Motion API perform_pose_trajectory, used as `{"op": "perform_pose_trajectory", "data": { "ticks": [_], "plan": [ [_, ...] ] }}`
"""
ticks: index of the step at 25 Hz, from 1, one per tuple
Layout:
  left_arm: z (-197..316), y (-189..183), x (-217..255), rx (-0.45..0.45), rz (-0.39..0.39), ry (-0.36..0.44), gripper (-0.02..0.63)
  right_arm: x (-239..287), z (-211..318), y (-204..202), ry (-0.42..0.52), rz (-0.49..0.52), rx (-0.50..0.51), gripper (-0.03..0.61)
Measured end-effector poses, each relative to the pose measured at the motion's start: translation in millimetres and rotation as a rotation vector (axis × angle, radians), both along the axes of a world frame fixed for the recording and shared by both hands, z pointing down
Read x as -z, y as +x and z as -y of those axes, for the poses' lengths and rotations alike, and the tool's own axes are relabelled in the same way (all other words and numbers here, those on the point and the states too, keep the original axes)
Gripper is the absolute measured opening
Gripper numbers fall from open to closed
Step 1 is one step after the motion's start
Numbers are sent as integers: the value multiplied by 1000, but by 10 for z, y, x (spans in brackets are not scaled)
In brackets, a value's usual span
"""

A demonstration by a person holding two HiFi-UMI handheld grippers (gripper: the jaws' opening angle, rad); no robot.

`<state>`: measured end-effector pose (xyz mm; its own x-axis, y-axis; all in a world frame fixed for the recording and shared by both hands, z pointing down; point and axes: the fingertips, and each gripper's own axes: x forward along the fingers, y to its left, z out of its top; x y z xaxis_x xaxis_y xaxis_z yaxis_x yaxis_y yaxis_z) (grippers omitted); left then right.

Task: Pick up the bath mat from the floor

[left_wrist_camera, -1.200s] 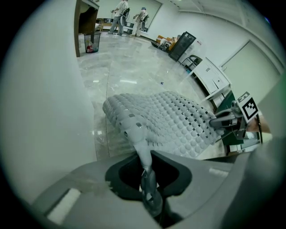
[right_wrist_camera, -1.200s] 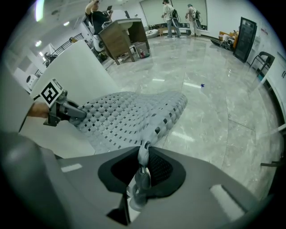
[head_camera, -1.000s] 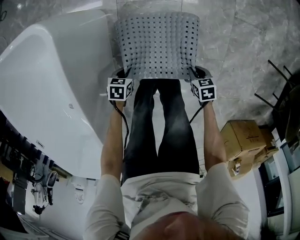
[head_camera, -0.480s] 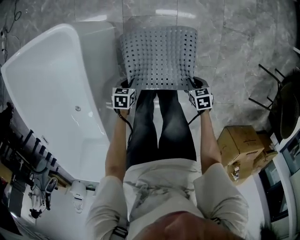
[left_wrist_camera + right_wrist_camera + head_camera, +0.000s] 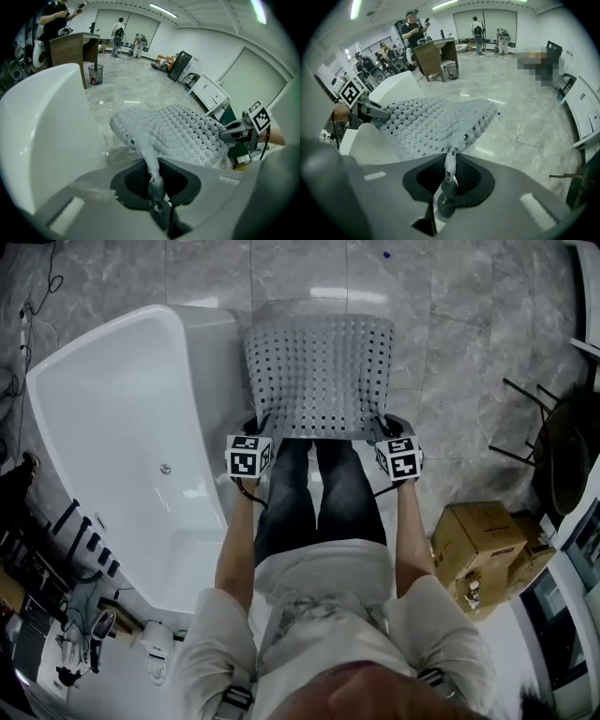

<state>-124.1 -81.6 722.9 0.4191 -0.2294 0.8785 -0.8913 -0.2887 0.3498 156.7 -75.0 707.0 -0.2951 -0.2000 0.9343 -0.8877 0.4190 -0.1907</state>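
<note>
A grey perforated bath mat hangs spread out in front of the person, lifted off the marble floor. My left gripper is shut on the mat's near left corner, my right gripper on its near right corner. In the left gripper view the bath mat runs from the pinched corner between the jaws across to the right gripper. In the right gripper view the bath mat stretches leftward to the left gripper, with its corner pinched between the jaws.
A white bathtub stands close on the left, next to the mat. A cardboard box sits on the floor at the right, a dark metal rack beyond it. A wooden desk, a bin and people stand far off.
The mat and both grippers have drawn a little farther from the head camera, so more of the bathtub and floor shows. Both grips are unchanged.
</note>
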Motion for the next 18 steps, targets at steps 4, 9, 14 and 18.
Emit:
{"op": "perform_pose_trajectory", "data": {
  "ticks": [4, 9, 14, 18],
  "plan": [
    [25, 21, 359, 6, -16, 28, 46, 387, 18, 30, 33, -6, -6, 48],
    [73, 53, 836, 6, -30, 76, 46, 905, 17, 41, 73, -7, -20, 46],
    [177, 6, 1281, 6, -33, 132, 46, 1352, 56, -18, 117, -7, -16, 46],
    [154, -34, 1620, 11, -41, 160, 46, 1688, 52, -25, 149, -6, -19, 46]
  ]
}}
